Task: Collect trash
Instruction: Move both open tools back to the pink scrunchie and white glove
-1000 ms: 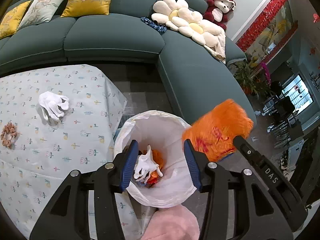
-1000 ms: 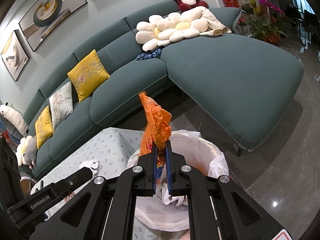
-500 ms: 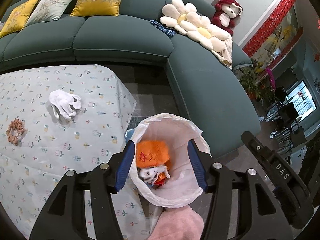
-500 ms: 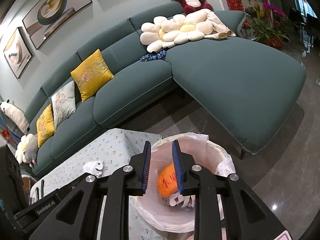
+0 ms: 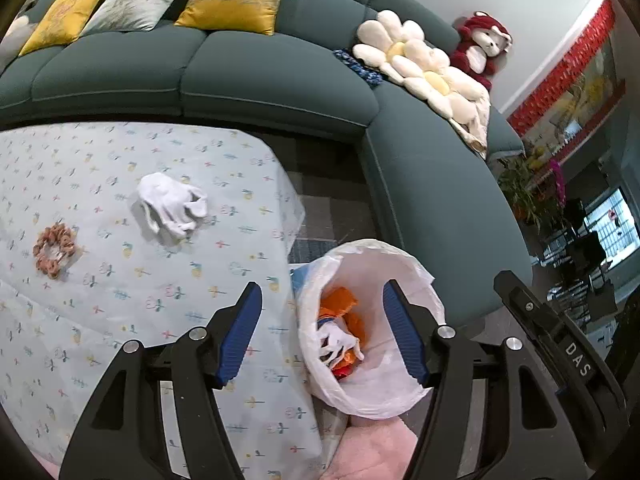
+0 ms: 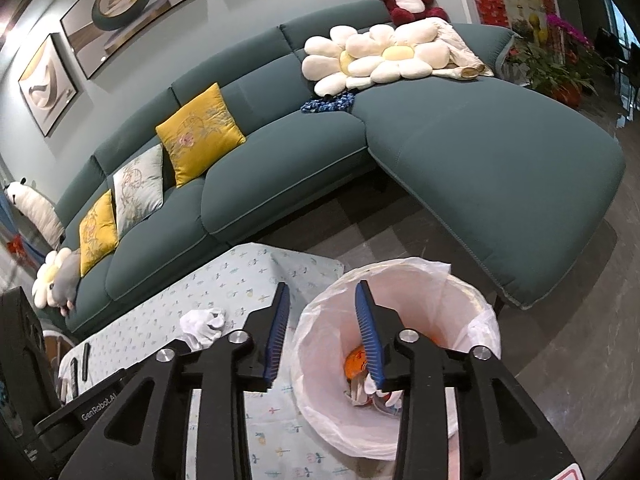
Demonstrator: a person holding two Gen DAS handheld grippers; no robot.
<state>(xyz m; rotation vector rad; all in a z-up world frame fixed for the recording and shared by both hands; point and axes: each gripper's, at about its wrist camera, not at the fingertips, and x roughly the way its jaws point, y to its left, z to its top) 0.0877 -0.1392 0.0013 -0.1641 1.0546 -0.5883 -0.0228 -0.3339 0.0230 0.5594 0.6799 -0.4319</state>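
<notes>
A bin lined with a white bag (image 5: 404, 264) stands at the table's right corner; it also shows in the right wrist view (image 6: 472, 304). Inside lie an orange wrapper (image 5: 338, 300) (image 6: 356, 362) and a white glove (image 5: 334, 340). A second crumpled white glove (image 5: 170, 204) (image 6: 202, 326) lies on the flowered tablecloth (image 5: 100, 288). A brown scrunchie (image 5: 54, 250) lies further left. My left gripper (image 5: 322, 330) is open and empty above the bin's near rim. My right gripper (image 6: 322, 330) is open and empty, straddling the bin's left rim.
A teal corner sofa (image 5: 248, 76) with yellow cushions, flower pillows and a red plush bear wraps behind the table. Something pink (image 5: 372, 452) lies below the bin. Two dark pens (image 6: 80, 364) lie at the table's far end. Potted plants (image 6: 552, 68) stand at the right.
My right gripper opened and dropped the orange wrapper into the bin. Both grippers have shifted left, bringing more of the table into view.
</notes>
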